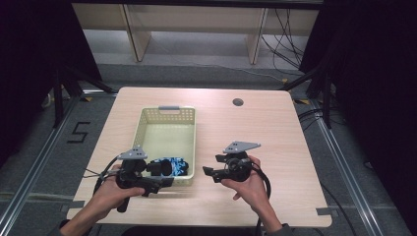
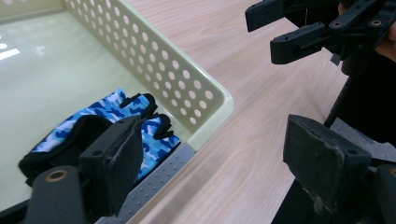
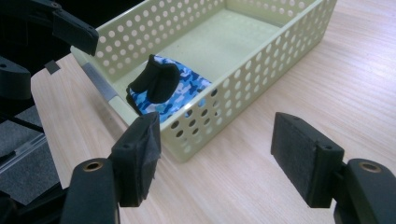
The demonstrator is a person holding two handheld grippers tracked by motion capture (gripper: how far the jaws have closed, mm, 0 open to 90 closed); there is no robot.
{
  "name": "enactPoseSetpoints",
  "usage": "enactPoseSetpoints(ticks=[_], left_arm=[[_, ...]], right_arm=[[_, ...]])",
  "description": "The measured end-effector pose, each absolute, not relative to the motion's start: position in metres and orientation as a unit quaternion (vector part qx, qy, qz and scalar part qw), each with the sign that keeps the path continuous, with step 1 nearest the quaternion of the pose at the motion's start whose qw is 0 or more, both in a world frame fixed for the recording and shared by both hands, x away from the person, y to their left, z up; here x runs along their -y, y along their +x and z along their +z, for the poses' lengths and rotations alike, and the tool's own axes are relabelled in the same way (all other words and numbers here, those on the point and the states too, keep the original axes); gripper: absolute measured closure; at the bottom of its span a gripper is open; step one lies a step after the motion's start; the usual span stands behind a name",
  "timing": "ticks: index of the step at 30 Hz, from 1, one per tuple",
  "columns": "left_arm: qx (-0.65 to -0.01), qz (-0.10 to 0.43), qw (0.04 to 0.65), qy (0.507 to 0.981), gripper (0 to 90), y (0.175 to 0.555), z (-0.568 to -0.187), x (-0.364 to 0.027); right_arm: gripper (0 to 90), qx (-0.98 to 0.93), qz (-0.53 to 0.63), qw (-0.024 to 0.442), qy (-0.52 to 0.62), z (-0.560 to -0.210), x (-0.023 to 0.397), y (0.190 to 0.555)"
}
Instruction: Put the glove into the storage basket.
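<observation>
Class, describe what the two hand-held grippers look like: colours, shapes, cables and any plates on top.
Both the left gripper and the right gripper are black, each topped by a grey three-cornered plate. A black cable trails from each. Their fingers are blocky black pads with worn, rough faces, on arms with brass-coloured pivot holes.

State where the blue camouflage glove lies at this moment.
In the high view the blue camouflage glove lies inside the pale basket, in its near right corner, just ahead of the left tool.

One glove (image 1: 169, 166) (blue camouflage), one basket (image 1: 167, 114), two grippers, one table (image 1: 275, 132)
</observation>
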State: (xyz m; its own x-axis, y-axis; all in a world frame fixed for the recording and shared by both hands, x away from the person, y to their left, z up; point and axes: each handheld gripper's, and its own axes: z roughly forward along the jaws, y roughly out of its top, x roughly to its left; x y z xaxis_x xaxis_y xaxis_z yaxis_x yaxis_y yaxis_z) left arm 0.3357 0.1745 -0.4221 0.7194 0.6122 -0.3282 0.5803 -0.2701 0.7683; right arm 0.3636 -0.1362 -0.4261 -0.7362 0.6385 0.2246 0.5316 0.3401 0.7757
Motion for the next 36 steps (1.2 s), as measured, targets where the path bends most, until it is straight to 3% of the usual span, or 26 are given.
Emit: enactPoseSetpoints(ticks=[11, 36], left_arm=[[-0.357, 0.036, 0.478, 0.801, 19.5, 0.325, -0.431, -0.158], [-0.31, 0.016, 0.491, 0.814, 20.2, 0.288, -0.446, -0.141]], right_arm=[[32.8, -0.811, 0.45, 0.056, 0.369, -0.44, 0.158, 0.361], [26.5, -0.8, 0.464, 0.047, 0.377, -0.451, 0.176, 0.327]])
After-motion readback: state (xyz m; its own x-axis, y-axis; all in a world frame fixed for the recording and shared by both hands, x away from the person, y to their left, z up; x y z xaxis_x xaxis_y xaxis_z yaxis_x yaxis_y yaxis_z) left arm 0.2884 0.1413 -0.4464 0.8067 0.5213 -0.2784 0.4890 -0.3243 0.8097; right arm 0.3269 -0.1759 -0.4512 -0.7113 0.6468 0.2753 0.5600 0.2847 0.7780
